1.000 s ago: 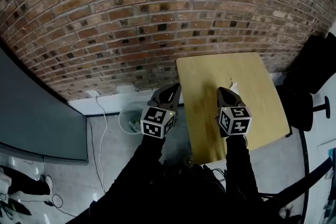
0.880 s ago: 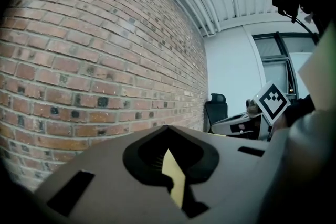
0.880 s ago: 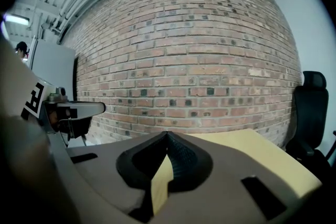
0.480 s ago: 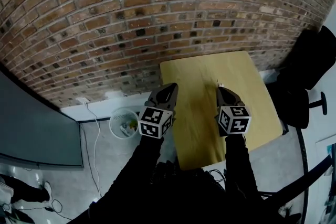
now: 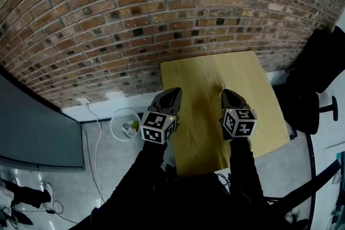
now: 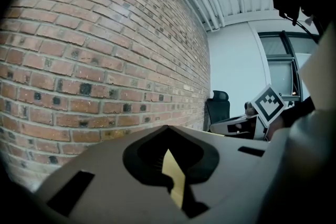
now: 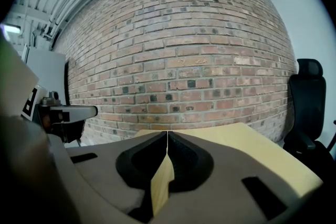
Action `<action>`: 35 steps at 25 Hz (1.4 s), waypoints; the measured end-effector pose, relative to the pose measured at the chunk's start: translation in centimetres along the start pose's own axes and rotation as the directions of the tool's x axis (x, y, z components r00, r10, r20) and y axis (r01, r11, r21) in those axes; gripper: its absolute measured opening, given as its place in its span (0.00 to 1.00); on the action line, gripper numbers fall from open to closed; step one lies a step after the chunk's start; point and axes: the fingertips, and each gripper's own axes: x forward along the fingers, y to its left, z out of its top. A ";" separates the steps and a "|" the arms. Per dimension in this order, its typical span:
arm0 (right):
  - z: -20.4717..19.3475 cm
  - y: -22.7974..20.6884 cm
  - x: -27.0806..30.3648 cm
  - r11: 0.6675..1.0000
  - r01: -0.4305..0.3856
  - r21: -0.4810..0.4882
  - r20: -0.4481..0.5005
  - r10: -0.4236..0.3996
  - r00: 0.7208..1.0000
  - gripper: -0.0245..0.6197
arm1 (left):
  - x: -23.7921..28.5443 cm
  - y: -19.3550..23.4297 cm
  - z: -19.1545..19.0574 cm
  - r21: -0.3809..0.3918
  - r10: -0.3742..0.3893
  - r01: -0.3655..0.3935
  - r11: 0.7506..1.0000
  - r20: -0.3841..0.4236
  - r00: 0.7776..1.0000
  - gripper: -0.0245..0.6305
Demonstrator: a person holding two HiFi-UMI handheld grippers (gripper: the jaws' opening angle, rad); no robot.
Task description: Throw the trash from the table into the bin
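Red brick wall [image 5: 161, 8] backs a pale yellow wooden counter [image 5: 205, 75]. Your left hand-held gripper [image 5: 173, 92] and right hand-held gripper [image 5: 227, 93] are closed tight, empty. A round white mesh bin [image 5: 119, 118] stands beside.

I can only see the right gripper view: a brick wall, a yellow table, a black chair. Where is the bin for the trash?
Observer: The head view shows a round white bin on the floor, left of the table and near the brick wall.
Operator: Is it empty?
Observer: No, something small and yellowish lies inside it; I cannot tell what.
Operator: Is the other gripper holding anything?
Observer: In its own view, the left gripper has its fingers together with nothing between them.
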 end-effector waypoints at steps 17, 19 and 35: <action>-5.5 -4.6 4.2 0.993 0.063 0.097 -0.160 -0.047 0.986 0.42 | 0.2 1.3 -0.6 0.020 0.046 -0.046 0.999 -0.013 0.999 0.05; -6.6 -5.0 4.6 0.994 0.077 0.081 -0.211 -0.058 0.976 0.42 | 0.1 1.5 -0.7 0.023 0.053 -0.052 0.998 -0.016 0.998 0.05; -11.4 -6.1 7.3 0.993 0.100 0.054 -0.414 -0.069 0.908 0.42 | -1.5 4.0 -2.1 -0.020 0.109 -0.110 0.994 -0.049 0.993 0.05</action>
